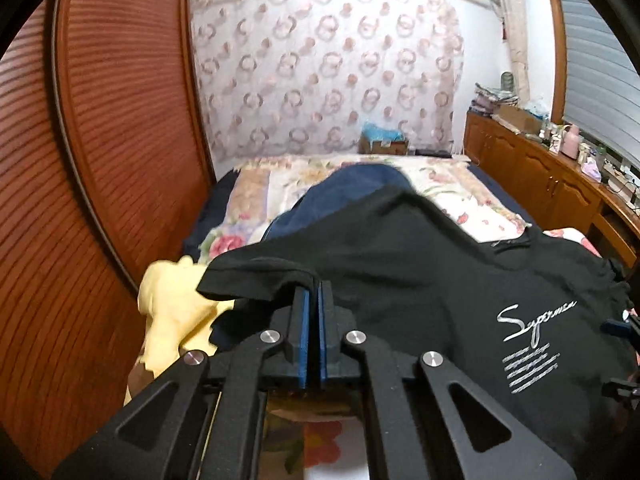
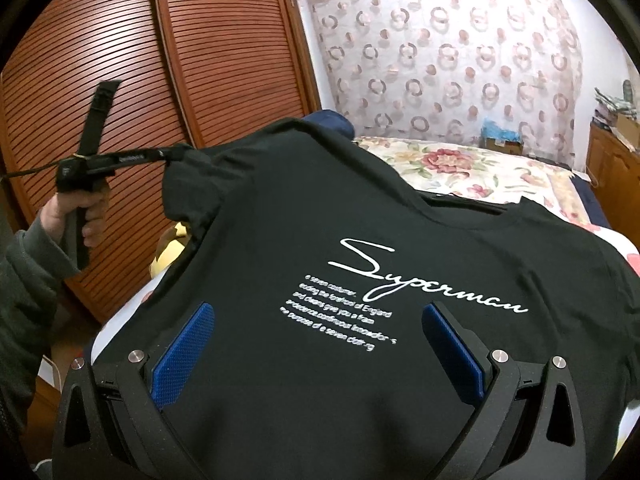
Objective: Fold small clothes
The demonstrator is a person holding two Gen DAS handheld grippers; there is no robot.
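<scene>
**Left hand-held gripper clenched on T-shirt sleeve; right one spread above the print**

The black T-shirt (image 2: 320,216) is lying spread over a bed (image 2: 460,160) with a floral cover, its white script print facing up. The left hand-held gripper (image 1: 314,292) is pinching the hem of the shirt's left sleeve; its blue pads (image 1: 305,320) are sitting closed on the cloth, and the sleeve is hanging lifted off the bed. In the right wrist view a person's hand (image 2: 86,210) is gripping that tool's handle at far left. The right hand-held gripper (image 2: 318,312) is hovering over the shirt's near part with its jaws released and standing wide, nothing between them. A yellow garment (image 1: 172,312) is lying left of the shirt, a navy garment (image 1: 344,196) beyond it. Brown slatted wardrobe doors (image 2: 120,60) are standing at left.
</scene>
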